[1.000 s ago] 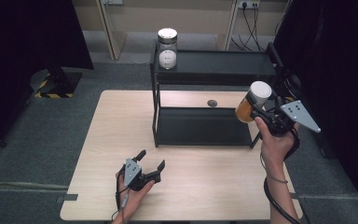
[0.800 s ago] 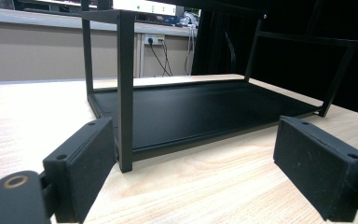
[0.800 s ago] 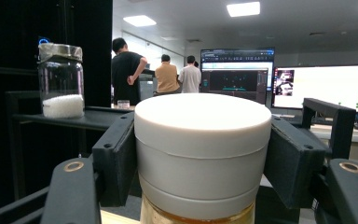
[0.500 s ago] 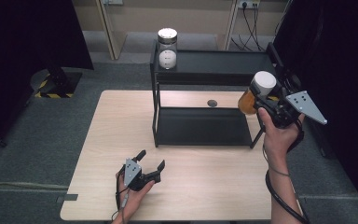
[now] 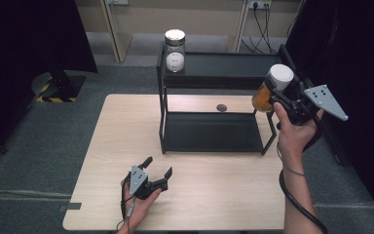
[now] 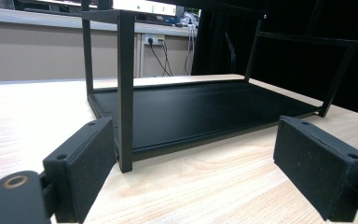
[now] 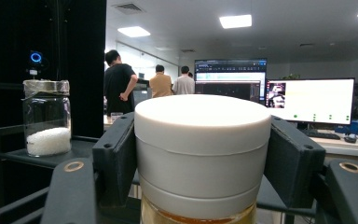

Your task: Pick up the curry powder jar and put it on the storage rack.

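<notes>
Nearest the lower edge of the high view: left hand-held gripper [image 5: 156, 168] resting low on the counter [image 5: 214, 200], jaws spread wide with nothing between them, pointed toward the black shelf rack [image 5: 213, 131]. In the left gripper view, two black pads [image 6: 86, 168] well apart, bare wood grain between them, the rack's front left post and lower tray straight ahead and near.

Farther out and to the right: right hand-held gripper [image 5: 272, 90] held up off the counter, beside the right end of the rack at about the level of its top shelf, a grey three-cornered plate on its top. Clamped on a jar with white lid [image 5: 274, 85], amber contents visible below the lid; jar upright, clear of both shelf and counter. In the right gripper view, the white lid [image 7: 203, 149] pressed on both sides by the black pads, amber showing at the bottom edge.

Beyond that: small dark round disc [image 5: 221, 107] lying on the counter behind the rack's lower tray.

Farthest: glass jar with metal lid [image 5: 175, 50], white grains filling its lower part, standing upright at the left end of the top shelf; the same jar [image 7: 46, 116] seen in the right gripper view, off to the left and well apart from the held jar.
</notes>
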Available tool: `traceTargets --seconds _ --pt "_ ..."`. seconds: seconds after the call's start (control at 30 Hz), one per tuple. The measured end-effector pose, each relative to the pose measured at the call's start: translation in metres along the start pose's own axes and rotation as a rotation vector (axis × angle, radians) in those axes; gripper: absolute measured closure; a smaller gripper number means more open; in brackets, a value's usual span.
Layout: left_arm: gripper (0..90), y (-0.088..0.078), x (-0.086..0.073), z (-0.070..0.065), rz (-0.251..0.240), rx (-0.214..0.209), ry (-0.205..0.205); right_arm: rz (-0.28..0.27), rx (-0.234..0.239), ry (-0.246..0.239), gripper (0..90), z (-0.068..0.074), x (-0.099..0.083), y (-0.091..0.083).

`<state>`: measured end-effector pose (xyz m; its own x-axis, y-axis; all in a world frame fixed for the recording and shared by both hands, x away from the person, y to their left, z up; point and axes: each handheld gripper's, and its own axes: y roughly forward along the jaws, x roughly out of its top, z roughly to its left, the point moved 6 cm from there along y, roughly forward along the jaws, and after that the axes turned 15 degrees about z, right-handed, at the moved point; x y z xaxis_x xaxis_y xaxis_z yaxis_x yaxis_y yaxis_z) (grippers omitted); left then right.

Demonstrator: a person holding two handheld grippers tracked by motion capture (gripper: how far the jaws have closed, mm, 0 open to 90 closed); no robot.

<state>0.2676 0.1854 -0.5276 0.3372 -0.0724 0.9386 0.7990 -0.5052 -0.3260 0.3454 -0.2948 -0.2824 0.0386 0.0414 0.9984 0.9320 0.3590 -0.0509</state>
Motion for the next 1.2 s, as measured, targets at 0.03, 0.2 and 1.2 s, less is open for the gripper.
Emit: traceTargets --seconds 0.03,0.2,1.2 --pt "12.7 0.0 0.0 0.0 0.001 0.0 0.0 0.0 -0.002 -0.002 33.8 0.0 0.002 0.0" --pt "12.7 0.0 0.0 0.0 0.001 0.0 0.0 -0.009 -0.004 0.003 33.8 0.0 0.007 0.002" --pt "12.7 0.0 0.0 -0.001 0.001 -0.001 0.003 -0.008 -0.031 0.002 33.8 -0.003 0.043 0.022"
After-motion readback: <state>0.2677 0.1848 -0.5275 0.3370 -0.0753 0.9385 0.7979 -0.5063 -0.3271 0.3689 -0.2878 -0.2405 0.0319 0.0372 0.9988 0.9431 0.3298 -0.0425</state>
